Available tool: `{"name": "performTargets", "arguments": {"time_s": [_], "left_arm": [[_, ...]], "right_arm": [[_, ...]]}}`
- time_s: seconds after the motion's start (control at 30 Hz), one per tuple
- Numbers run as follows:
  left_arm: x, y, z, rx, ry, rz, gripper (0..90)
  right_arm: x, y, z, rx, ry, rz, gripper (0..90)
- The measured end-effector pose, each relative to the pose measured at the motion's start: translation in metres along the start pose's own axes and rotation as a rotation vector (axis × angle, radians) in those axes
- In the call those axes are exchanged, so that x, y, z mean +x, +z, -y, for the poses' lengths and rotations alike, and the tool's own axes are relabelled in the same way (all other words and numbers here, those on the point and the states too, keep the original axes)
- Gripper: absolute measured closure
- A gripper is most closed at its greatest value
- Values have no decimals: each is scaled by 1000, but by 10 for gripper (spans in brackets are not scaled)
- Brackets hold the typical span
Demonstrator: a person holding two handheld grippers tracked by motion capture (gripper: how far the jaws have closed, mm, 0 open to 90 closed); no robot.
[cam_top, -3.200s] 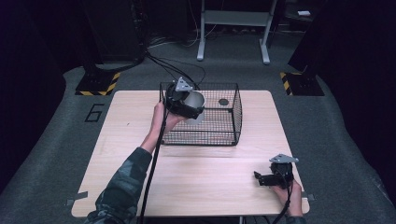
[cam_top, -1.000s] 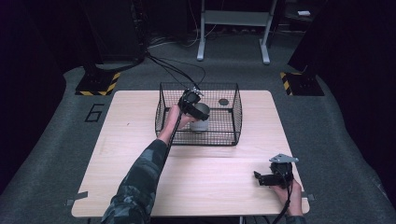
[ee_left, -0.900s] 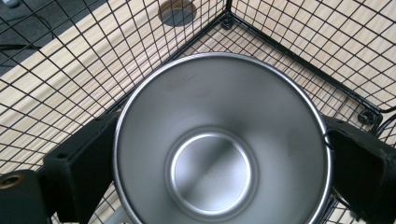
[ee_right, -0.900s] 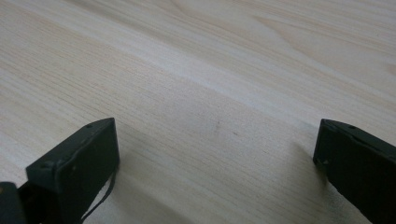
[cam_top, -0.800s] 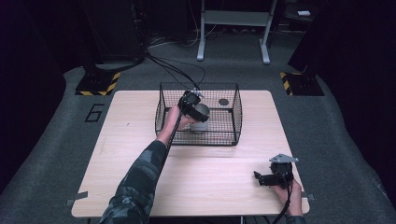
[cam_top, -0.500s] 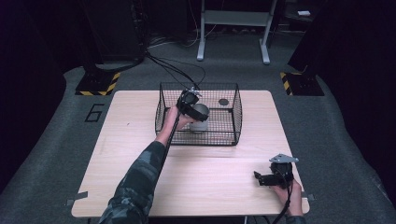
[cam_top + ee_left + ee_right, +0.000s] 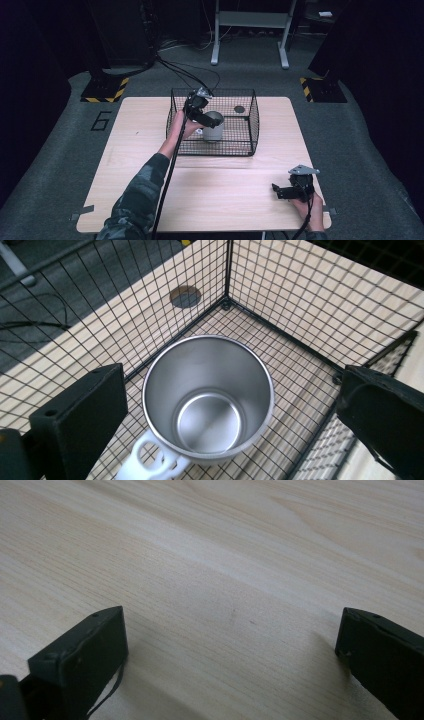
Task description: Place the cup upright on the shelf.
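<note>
One steel mug [image 7: 209,399], one wire basket [image 7: 252,116], two hand-held grippers.

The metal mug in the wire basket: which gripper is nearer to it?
Left. The left gripper hangs just above the mug, jaws open around it; the right gripper rests far off near the table's front edge.

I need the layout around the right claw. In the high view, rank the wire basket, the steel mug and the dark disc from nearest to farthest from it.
From the right claw:
1. Wire basket, near right corner.
2. Steel mug, inside the basket, left of centre.
3. Dark disc, at the basket's far side.
</note>
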State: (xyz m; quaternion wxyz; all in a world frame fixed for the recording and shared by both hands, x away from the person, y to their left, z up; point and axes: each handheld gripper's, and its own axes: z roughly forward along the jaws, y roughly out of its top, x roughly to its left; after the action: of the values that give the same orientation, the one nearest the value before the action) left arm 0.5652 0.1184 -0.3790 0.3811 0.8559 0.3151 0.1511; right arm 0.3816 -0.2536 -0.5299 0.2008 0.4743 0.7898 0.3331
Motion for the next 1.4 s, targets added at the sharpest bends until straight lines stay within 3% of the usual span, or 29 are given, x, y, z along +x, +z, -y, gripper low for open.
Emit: {"name": "performTargets", "arguments": {"time_s": [0.3,0.5,0.67,1.03,1.17,1.2,1.4], "left_arm": [[-18,-42,2,-64,43,-4,3],[-33,-72,19,-72,97,-13,3],[-37,-88,31,-89,100,-18,3],[-42,-123,84,-97,77,-51,3],[-42,-136,111,-104,58,-80,2],[-42,-136,111,-104,58,-80,2],[-36,-151,162,-95,10,-146,2]], "right_arm": [[0,0,0,0,2,1,0],[0,0,0,1,3,2,0],[0,0,0,1,3,2,0],[0,0,0,-3,1,4,0],[0,0,0,-6,3,6,0],[0,0,0,-6,3,6,0],[1,0,0,-6,5,7,0]]}}
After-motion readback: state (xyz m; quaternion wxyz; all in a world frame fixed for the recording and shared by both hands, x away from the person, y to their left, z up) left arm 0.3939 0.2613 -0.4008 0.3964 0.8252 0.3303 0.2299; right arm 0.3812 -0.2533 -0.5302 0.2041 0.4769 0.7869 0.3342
